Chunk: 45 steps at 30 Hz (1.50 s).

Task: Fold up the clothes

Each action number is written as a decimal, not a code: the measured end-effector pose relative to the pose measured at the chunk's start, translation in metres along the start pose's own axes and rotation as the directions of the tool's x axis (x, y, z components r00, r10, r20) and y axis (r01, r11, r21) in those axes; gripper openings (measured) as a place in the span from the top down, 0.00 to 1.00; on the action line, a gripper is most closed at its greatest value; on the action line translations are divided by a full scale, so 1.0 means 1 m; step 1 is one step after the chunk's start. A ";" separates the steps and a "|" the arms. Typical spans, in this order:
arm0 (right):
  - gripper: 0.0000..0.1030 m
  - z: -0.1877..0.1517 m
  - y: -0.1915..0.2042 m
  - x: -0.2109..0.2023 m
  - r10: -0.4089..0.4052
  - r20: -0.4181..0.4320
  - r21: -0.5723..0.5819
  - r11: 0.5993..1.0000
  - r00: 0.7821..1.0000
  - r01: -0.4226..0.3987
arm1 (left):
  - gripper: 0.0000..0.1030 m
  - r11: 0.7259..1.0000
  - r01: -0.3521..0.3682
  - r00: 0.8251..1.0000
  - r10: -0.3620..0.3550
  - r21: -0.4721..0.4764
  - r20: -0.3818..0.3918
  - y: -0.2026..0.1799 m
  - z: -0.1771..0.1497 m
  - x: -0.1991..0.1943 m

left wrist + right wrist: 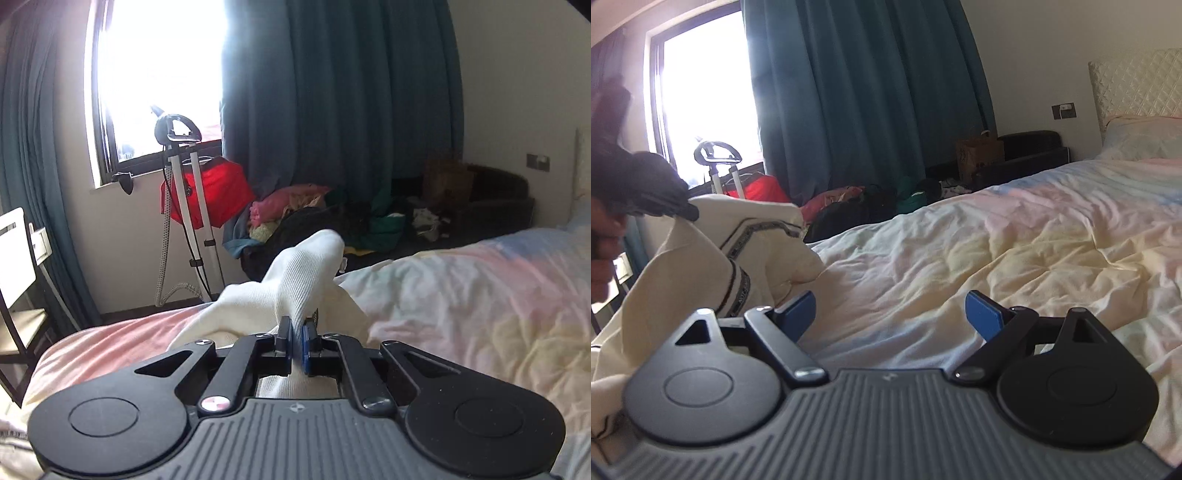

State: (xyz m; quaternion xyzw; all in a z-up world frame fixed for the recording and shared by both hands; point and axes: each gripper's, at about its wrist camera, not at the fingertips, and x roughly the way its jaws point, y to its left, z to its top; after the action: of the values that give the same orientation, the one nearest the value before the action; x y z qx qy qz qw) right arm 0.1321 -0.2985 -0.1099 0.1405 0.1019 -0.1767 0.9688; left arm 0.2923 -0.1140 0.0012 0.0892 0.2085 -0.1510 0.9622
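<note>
1. Left tongs (297, 341) are clamped on a ribbed white cuff of the cream garment (701, 266), holding it lifted above the bed (997, 240).
2. Right tongs (890, 314) gape apart, holding nothing, low over the quilt beside the garment.
3. Soft, light and limp, the garment will likely sag; best pinched at hems or cuffs.

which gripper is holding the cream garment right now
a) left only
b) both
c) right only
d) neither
a: the left gripper has its blue pads pinched shut on the garment, lifting it off the bed, while the right gripper is wide open with nothing between its pads.
</note>
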 end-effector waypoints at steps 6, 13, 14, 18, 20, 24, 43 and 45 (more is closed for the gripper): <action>0.13 0.013 0.004 -0.042 0.027 0.084 -0.053 0.998 0.996 -0.022 | 0.97 0.991 0.111 0.991 -0.117 0.078 0.072 -0.014 -0.068 -0.155; 0.22 0.017 -0.049 -0.060 0.258 -0.124 0.398 0.898 0.958 -0.190 | 0.97 0.985 0.160 0.987 -0.159 -0.070 0.025 0.003 -0.177 -0.222; 0.22 0.015 -0.059 -0.060 0.302 -0.160 0.481 0.855 0.940 -0.193 | 0.97 0.979 0.166 0.986 -0.165 -0.116 0.016 0.008 -0.188 -0.223; 0.22 -0.002 -0.084 -0.061 0.405 -0.229 0.692 0.707 0.885 -0.145 | 0.97 0.965 0.184 0.983 -0.184 -0.186 0.017 0.023 -0.196 -0.223; 0.22 -0.009 -0.079 -0.059 0.431 -0.260 0.708 0.693 0.864 -0.133 | 0.96 0.963 0.190 0.982 -0.187 -0.192 0.029 0.025 -0.195 -0.225; 0.22 -0.035 -0.058 -0.038 0.516 -0.347 0.760 0.644 0.783 -0.087 | 0.96 0.953 0.202 0.979 -0.200 -0.225 0.031 0.029 -0.199 -0.223; 0.94 -0.029 -0.057 0.052 0.350 -0.333 0.726 0.688 0.876 0.001 | 0.92 0.898 0.347 0.935 -0.355 -0.270 0.018 0.022 -0.200 -0.200; 0.94 -0.007 -0.061 0.053 0.300 -0.291 0.678 0.735 0.909 -0.026 | 0.84 0.886 0.385 0.919 -0.395 -0.259 0.016 0.015 -0.203 -0.198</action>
State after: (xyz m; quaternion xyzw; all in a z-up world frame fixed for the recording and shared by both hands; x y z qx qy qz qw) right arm 0.1574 -0.3679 -0.1445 0.5134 0.2060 -0.0830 0.8289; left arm 0.0495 -0.0023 -0.0947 -0.0771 0.2580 -0.3110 0.9115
